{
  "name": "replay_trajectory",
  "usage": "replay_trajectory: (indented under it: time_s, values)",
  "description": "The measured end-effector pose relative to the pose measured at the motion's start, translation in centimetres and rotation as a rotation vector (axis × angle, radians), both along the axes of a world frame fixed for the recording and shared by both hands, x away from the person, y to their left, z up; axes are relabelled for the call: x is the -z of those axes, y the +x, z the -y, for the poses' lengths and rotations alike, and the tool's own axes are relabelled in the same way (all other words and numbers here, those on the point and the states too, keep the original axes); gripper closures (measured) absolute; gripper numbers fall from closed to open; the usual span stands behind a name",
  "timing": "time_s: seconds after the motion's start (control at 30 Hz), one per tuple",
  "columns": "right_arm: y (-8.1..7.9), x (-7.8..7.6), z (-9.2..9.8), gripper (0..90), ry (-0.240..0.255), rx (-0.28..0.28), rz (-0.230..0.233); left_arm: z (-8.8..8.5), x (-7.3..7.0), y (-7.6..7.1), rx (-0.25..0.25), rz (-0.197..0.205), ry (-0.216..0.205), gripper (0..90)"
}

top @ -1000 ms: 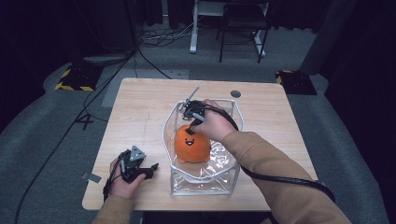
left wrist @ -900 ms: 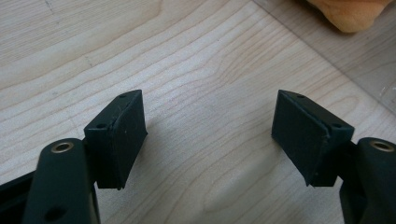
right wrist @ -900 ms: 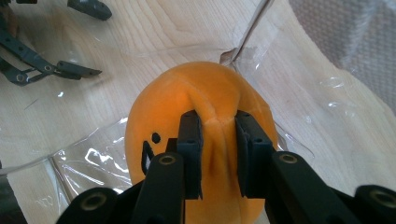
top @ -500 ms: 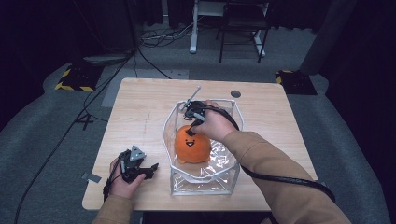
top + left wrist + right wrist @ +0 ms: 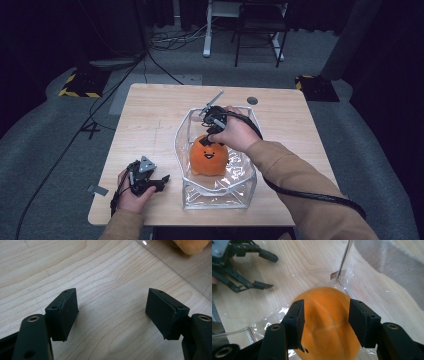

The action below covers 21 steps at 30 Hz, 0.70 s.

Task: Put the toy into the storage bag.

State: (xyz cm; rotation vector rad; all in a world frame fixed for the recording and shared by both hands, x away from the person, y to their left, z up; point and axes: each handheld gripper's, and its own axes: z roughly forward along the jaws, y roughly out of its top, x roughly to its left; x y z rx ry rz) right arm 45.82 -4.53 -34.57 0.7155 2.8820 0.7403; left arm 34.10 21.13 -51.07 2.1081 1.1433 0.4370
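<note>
A: Where's the orange plush toy [image 5: 210, 156] sitting?

B: Inside the clear plastic bag [image 5: 220, 190], which stands open-topped near the bench's [image 5: 150, 120] near edge, a little right of the middle. The toy rests upright on the bag's floor.

A: And the right gripper [image 5: 325, 322]?

B: Directly above the toy, pointing down into the bag. Its jaws have just been opening; the fingers [image 5: 295, 322] now flank the toy's crown with a slim gap on either side, so I judge the toy released, not gripped.

A: So the way out is straight up?

B: Yes, the toy lies right below the fingers, and the bag walls stand close around them, so a vertical lift looks safest.

A: The left gripper [image 5: 112, 315]?

B: Spread wide over bare wood by the near left corner, holding nothing, just beside the bag.
</note>
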Motion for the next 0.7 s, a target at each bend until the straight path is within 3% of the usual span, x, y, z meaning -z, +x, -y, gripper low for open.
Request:
replay_trajectory:
  time_s: [0.4,0.7]
  values:
    - [-0.6,-3.0,1.9,46.8,0.066,0.015,0.045,0.0,0.0,0.0,0.000,0.001,0.001,26.4]
    - [-1.5,-6.3,5.5,47.1,0.115,0.051,0.101,0.0,0.0,0.0,0.000,0.000,0.000,26.4]
